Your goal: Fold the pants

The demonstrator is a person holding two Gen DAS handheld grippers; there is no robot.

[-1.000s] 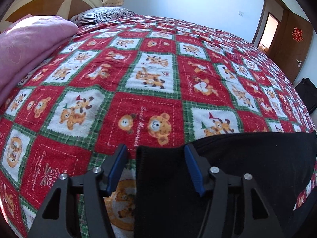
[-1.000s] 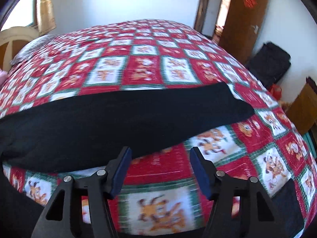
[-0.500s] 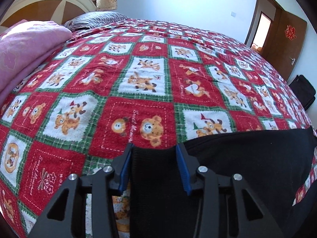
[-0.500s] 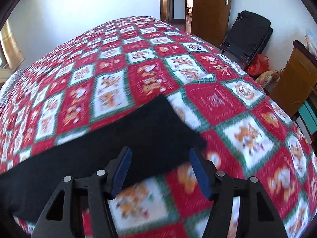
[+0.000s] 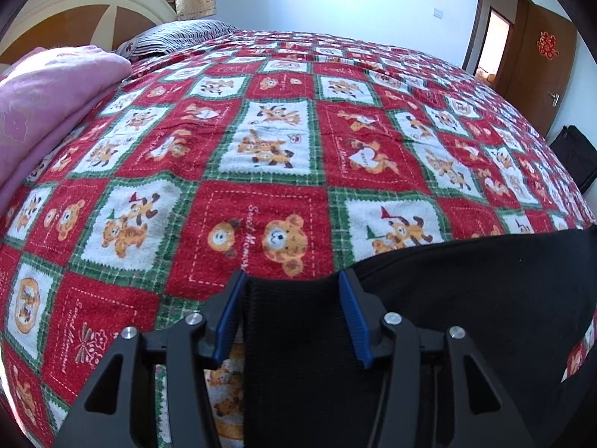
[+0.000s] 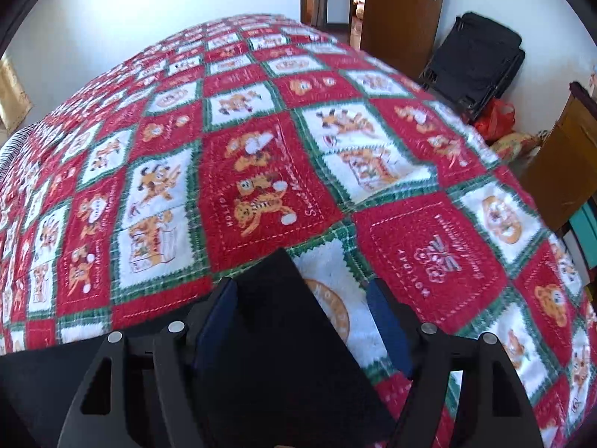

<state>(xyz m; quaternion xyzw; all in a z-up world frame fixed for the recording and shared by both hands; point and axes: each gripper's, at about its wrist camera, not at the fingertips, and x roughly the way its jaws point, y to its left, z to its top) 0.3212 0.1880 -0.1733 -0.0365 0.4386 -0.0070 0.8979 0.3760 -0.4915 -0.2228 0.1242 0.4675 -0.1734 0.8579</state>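
Black pants [image 5: 466,298] lie across a red and white bear-print blanket [image 5: 276,149] on the bed. My left gripper [image 5: 291,298] straddles the ribbed waistband. The band fills the gap between the blue pads, and the jaws are opening. In the right wrist view the leg end of the pants [image 6: 291,354] comes to a corner between the fingers of my right gripper [image 6: 302,298]. The cloth lies against the left pad. A strip of blanket shows before the right pad [image 6: 384,321], and these jaws are opening too.
A pink quilt [image 5: 48,104], a striped pillow [image 5: 179,35] and the headboard [image 5: 74,11] are at the bed's left end. Beyond the right end stand a black folded chair [image 6: 477,59], a red bag [image 6: 496,119], wooden furniture [image 6: 559,164] and a brown door [image 5: 541,48].
My right gripper slid right along the pant leg to its end and its jaws widened. My left gripper stayed put, closed onto the waistband, then eased a little.
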